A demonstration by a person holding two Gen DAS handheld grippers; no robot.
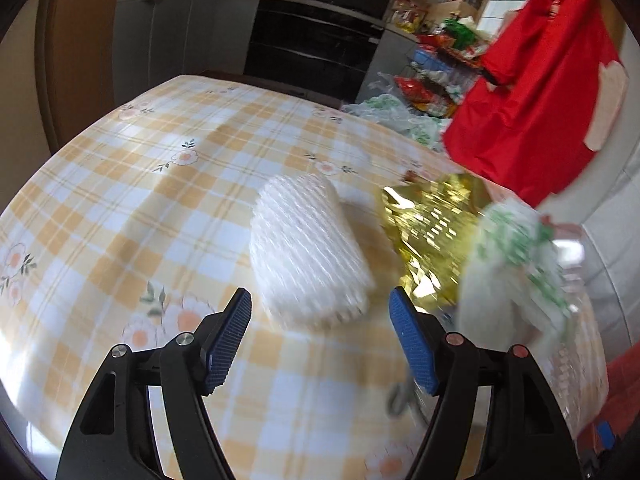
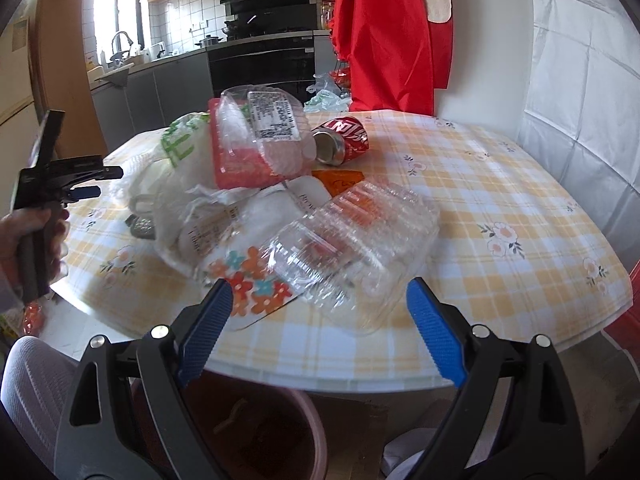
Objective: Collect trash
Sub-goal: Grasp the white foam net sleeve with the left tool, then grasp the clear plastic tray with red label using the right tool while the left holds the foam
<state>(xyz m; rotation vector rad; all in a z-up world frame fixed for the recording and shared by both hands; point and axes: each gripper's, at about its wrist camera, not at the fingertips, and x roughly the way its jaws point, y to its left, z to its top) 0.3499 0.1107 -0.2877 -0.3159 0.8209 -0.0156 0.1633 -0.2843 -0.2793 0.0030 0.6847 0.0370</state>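
- Our left gripper (image 1: 320, 344) is spread wide with nothing between its blue pads (image 1: 226, 344); it hangs above the yellow checked tablecloth (image 1: 120, 208), aimed at a white foam fruit net (image 1: 310, 252) lying just ahead.
- Just beside the net, on its right, we see crinkled gold foil (image 1: 428, 228), and next to that a white plastic bag with green print (image 1: 516, 268), blurred.
- Our right gripper (image 2: 320, 332) is also wide apart and empty, at the near table edge.
- Ahead of it lies a clear plastic clamshell box (image 2: 360, 240), partly on a flower-printed sheet (image 2: 256, 284).
- Behind sit a clear tray over a red liner (image 2: 256, 140), the white bag, and a crushed red soda can (image 2: 344, 140) on its side.
- A brown bin (image 2: 256, 432) stands below the table edge.
- A hand (image 2: 24, 236) at left holds the other gripper.
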